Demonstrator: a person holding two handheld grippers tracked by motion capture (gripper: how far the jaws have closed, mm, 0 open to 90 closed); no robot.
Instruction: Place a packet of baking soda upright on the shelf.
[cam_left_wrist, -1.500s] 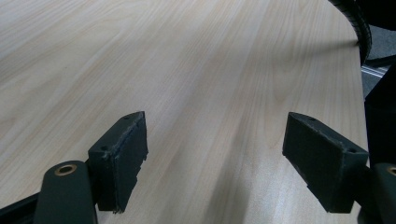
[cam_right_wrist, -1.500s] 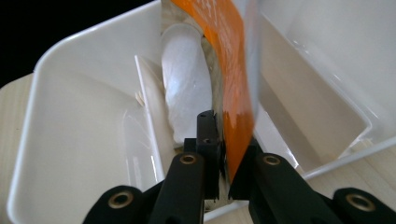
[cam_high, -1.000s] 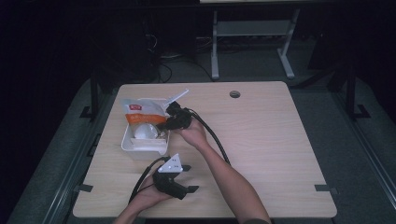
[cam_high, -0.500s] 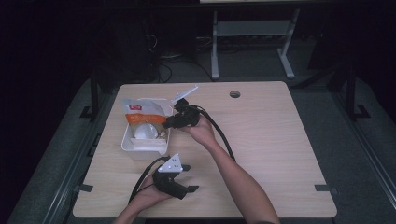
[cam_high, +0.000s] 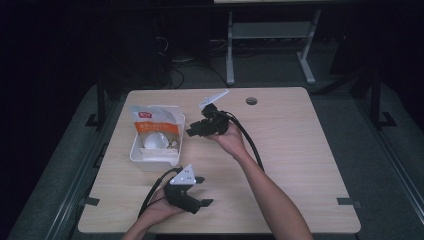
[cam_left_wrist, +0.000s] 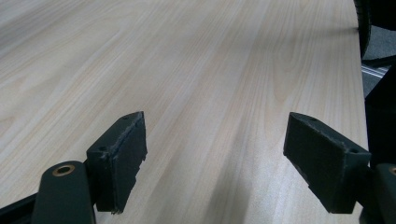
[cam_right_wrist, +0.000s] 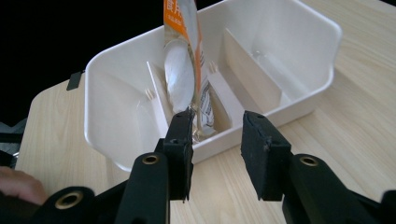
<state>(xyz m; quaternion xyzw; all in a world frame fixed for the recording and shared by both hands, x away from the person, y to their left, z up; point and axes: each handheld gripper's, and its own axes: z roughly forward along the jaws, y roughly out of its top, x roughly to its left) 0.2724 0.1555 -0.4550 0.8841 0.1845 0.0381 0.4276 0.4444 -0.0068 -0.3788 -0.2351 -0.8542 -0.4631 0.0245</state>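
White divided bin (cam_high: 150, 156) — left side of table, rectangular, open-topped. Orange-and-white pouch (cam_high: 156, 131) stands upright inside it — leaning on a divider (cam_right_wrist: 156, 100).

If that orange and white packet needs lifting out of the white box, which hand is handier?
Probably the right. The right gripper, jaws open, sits beside the white divided plastic box holding the orange and white packet; the left gripper rests over bare table.
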